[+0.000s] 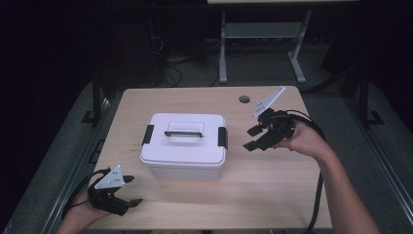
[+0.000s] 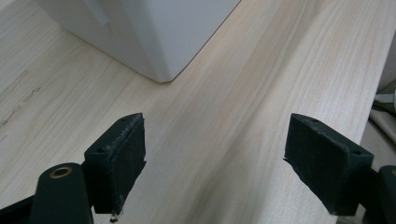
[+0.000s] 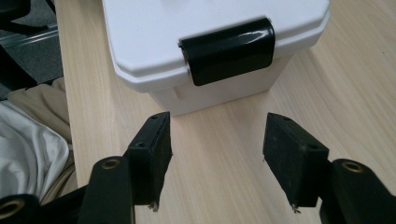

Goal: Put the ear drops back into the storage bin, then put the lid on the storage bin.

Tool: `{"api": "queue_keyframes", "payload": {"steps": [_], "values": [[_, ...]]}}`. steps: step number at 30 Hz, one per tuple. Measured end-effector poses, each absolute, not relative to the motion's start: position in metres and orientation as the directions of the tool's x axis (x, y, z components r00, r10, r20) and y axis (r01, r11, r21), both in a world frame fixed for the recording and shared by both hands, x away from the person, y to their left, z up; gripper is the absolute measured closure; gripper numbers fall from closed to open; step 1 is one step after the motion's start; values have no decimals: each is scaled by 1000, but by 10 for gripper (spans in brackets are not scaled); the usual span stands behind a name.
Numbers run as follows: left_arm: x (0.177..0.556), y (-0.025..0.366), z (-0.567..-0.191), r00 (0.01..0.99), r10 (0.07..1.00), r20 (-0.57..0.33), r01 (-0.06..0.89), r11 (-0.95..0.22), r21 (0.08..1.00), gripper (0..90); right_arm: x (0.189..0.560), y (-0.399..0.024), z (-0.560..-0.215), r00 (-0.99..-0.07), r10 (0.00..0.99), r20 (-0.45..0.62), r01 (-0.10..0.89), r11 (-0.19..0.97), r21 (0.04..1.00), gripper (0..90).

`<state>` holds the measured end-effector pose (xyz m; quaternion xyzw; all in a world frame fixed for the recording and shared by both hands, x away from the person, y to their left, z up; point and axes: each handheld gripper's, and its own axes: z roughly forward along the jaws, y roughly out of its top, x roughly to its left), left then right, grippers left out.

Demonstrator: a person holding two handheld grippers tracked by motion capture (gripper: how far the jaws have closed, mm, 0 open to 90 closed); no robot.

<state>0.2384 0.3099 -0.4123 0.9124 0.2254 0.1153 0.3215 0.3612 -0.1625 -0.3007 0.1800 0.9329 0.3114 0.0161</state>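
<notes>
Pale wooden table (image 1: 272,180) is seen at frame centre, with the white box (image 1: 184,146) set at its middle. At centre right, the right tool (image 1: 253,138) is held wide near the box's black latch (image 1: 222,137). At lower left, the left tool (image 1: 130,190) is spread wide, empty.

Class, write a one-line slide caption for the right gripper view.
Open right gripper faces the black side latch of a closed white box on a wooden table, touching nothing.

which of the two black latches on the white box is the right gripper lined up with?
The latch on the box's right end, the one facing the right gripper. Its open jaws point at it without touching; the other latch sits on the far end.
</notes>
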Motion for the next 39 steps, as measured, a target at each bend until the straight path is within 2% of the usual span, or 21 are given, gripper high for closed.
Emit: {"api": "queue_keyframes", "payload": {"steps": [39], "values": [[239,310,-415,869,490,63,347,-697,627,203,348,-200,-348,-903,403,151,414,718,559,402]]}}
